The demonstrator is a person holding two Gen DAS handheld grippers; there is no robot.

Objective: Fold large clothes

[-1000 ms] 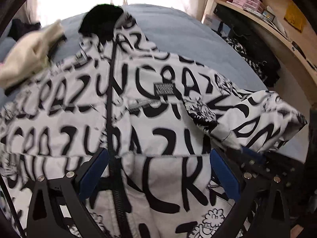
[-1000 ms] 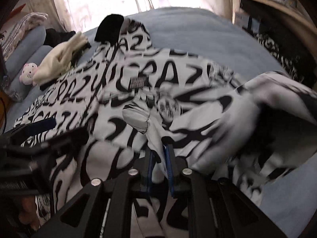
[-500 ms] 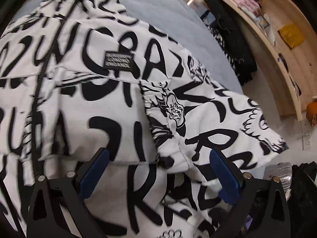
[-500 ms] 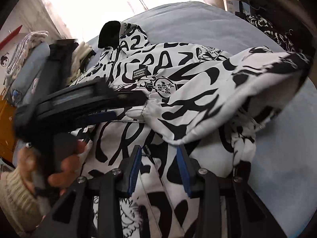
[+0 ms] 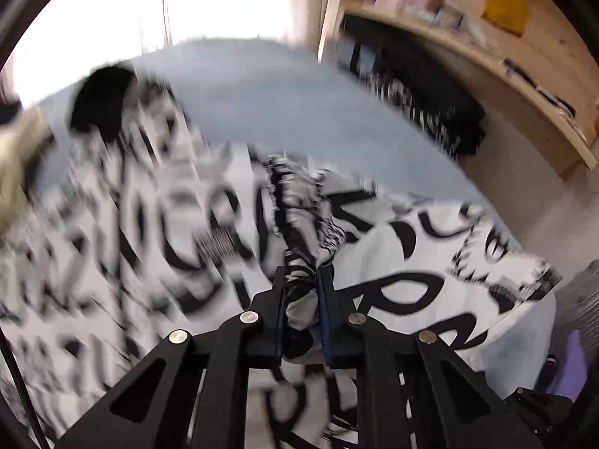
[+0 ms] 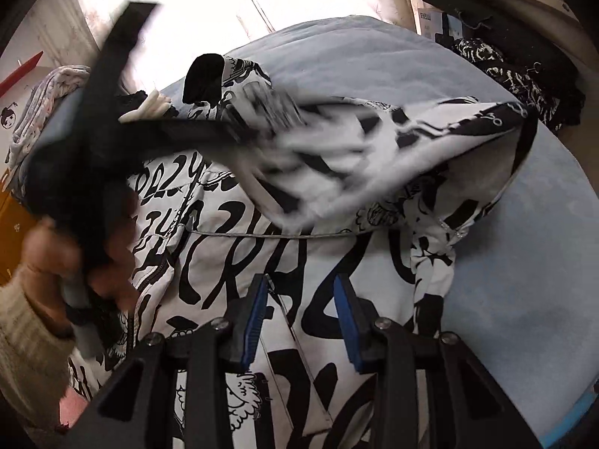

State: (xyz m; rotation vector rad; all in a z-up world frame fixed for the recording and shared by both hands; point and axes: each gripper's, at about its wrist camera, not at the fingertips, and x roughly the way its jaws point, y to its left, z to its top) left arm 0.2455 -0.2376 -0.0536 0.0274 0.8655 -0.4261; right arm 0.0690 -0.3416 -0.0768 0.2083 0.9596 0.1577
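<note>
The left gripper has just been closing, and its jaws now pinch a bunched fold of the sleeve of the black-and-white lettered jacket; the cloth fills the narrow gap between the blue pads and rises away from them in a twisted ridge. In the right wrist view the same gripper shows as a dark blur across the upper left, held by a hand in a cream knitted cuff, with the sleeve stretched from its tip towards the right; the cloth nearest the tip is smeared, so the exact spot of the grip is probably the sleeve's end, though that cannot be made sure.

The right gripper has its jaws partly apart above the jacket's lower front; no cloth is pressed between its pads, and whether the tips touch the fabric below is hard to say.

The jacket lies spread on the pale blue bed, its black collar at the far end; much of the print in the left wrist view is streaked by motion; the near hem is hidden behind the gripper frames in both views. A wooden shelf with dark clothes beneath it stands at the right.
</note>
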